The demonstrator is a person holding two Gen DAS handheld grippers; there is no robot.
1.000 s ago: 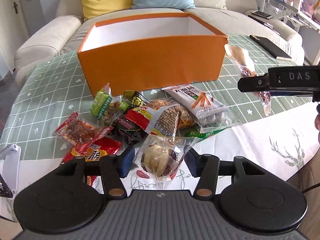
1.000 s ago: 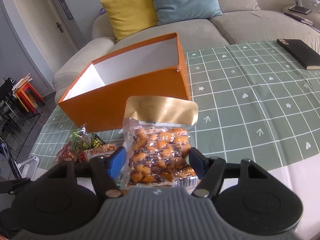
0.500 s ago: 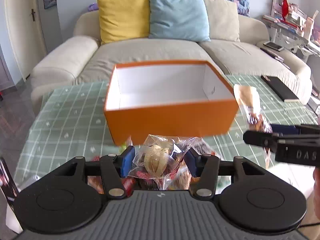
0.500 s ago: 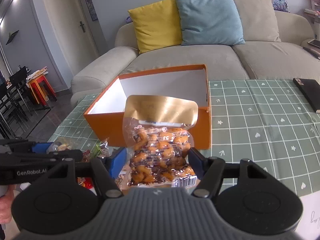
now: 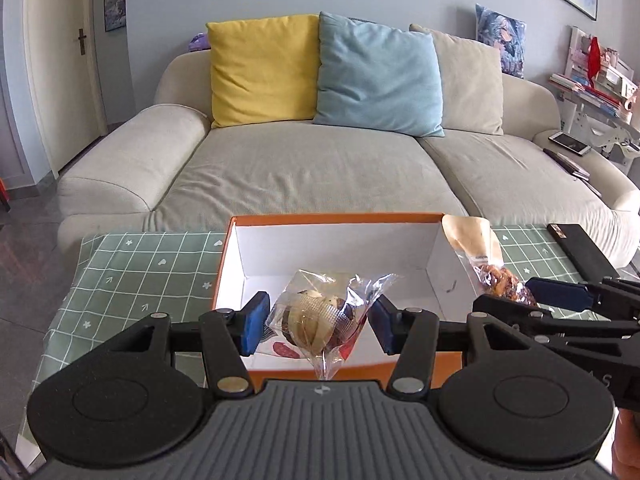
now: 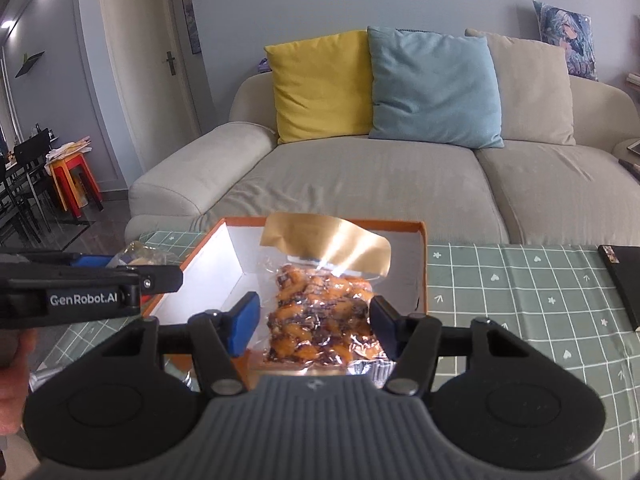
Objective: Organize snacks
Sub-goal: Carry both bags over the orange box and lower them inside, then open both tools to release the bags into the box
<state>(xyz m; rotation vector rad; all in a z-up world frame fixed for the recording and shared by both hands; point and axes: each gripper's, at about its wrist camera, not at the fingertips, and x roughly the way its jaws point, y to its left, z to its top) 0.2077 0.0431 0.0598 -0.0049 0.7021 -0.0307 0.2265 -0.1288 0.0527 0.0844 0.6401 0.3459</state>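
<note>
Presently both snacks are airborne over the orange box (image 5: 336, 366), whose white interior shows bare wherever it is visible; no item appears deposited yet. The left claw (image 5: 318, 326) is clenched on a clear pastry packet (image 5: 320, 320) at lower centre of its view, above the box's near wall. The right claw (image 6: 314, 326) has just been closing, with a gold-topped bag of orange snacks (image 6: 320, 316) between its pads, held over the box mouth. In the left view the right claw sits at the right edge, just beside the box's right wall, so the two tools are close together. Judged remaining: release both packets inside. Box rims lie below both loads; the green-checked counter (image 6: 520, 292) right of the box is open apart from a black book (image 6: 624, 280).
</note>
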